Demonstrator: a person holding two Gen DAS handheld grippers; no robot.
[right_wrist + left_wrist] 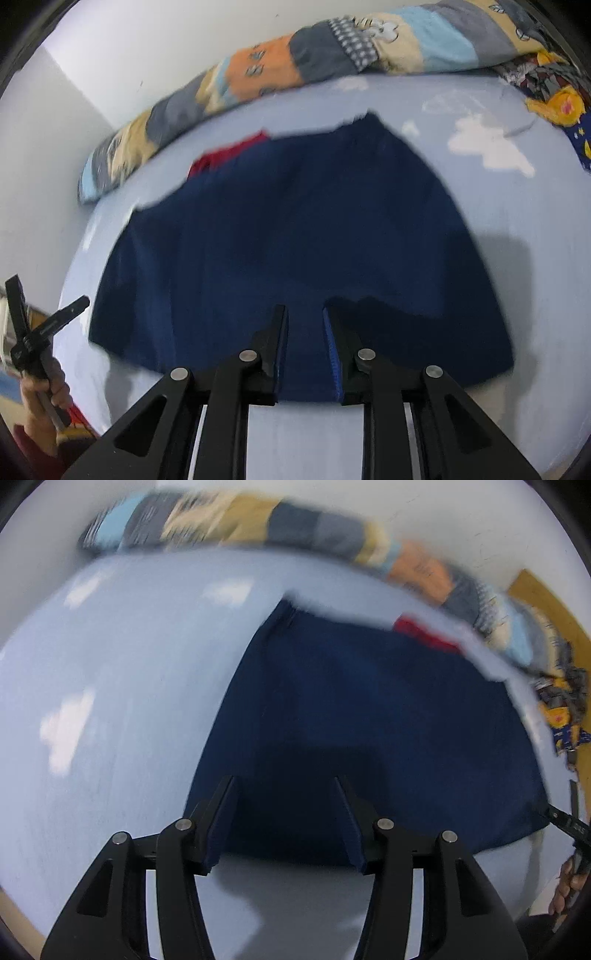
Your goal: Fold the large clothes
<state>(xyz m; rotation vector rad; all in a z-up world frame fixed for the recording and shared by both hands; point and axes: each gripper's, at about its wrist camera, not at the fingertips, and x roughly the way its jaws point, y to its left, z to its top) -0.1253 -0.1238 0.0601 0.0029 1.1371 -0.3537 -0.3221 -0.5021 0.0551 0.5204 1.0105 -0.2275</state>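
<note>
A dark navy garment (362,709) lies spread flat on a light blue bed sheet (122,686); it also shows in the right wrist view (295,229). A red piece of cloth (424,633) peeks out at its far edge, also in the right wrist view (225,155). My left gripper (284,781) is open and empty, just above the garment's near left edge. My right gripper (304,312) is open with a narrower gap, empty, over the garment's near hem. The left gripper's fingers (48,321) show at the left of the right wrist view. Both views are motion-blurred.
A rolled patchwork quilt (295,66) lies along the wall at the far side of the bed, also in the left wrist view (258,524). A colourful patterned cloth (554,99) sits at the far right. The sheet (498,155) has white cloud prints.
</note>
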